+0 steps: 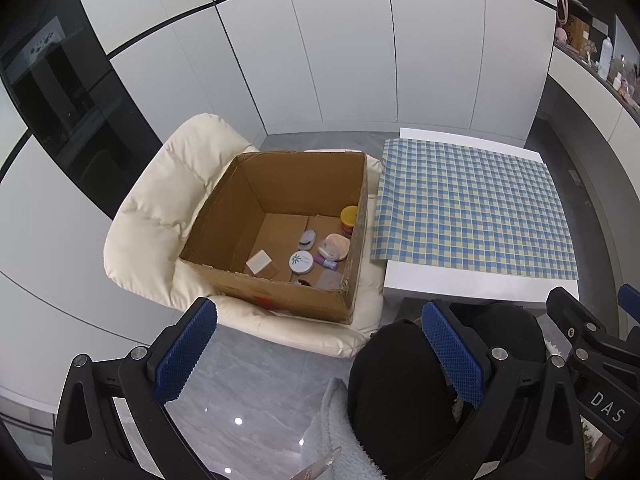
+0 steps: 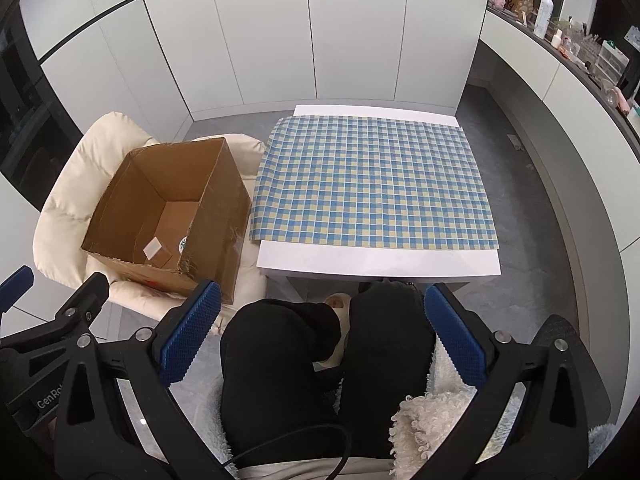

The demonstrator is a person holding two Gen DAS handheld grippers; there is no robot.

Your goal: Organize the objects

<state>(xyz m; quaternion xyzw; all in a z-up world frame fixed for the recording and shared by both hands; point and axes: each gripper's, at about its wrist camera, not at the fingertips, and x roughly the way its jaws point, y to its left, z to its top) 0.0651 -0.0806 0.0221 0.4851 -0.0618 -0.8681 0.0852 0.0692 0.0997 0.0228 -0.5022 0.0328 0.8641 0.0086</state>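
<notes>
objects lie in the box [image 1: 256, 288] on the cream chair [image 1: 156, 216], all on its floor toward the near and right walls. nearest the cameras, both grippers hang over the person's lap: the left gripper [image 1: 320, 356] is spread wide with nothing between its blue pads [image 1: 186, 354], and the right gripper [image 2: 318, 336] is likewise wide and empty above the black-clad knees [image 2: 280, 360]. a white fleece [image 2: 424, 420] lies on the lap by the right knee.

in the box, against the near wall, a grey square piece [image 1: 330, 279] sits at the right corner, with a dark round thing just left of it, half hidden by the wall. a white block [image 1: 259, 262] rests on a tan card further left. beyond these stands a round white tin [image 1: 301, 261] with a green mark, and just right of it a small purple tube [image 1: 327, 263] lying flat. behind the tube is a pale pink pouch [image 1: 335, 246], and left of that a small grey case [image 1: 307, 239]. farthest back, touching the right wall, a yellow-lidded jar [image 1: 349, 219] stands upright. the left half of the box floor is bare cardboard.

right of the chair, the white table [image 2: 376, 262] carries a blue and yellow checked cloth [image 2: 372, 184] that covers most of its top, leaving white strips at the near and far edges. white cabinet doors [image 2: 280, 40] stand beyond.
</notes>
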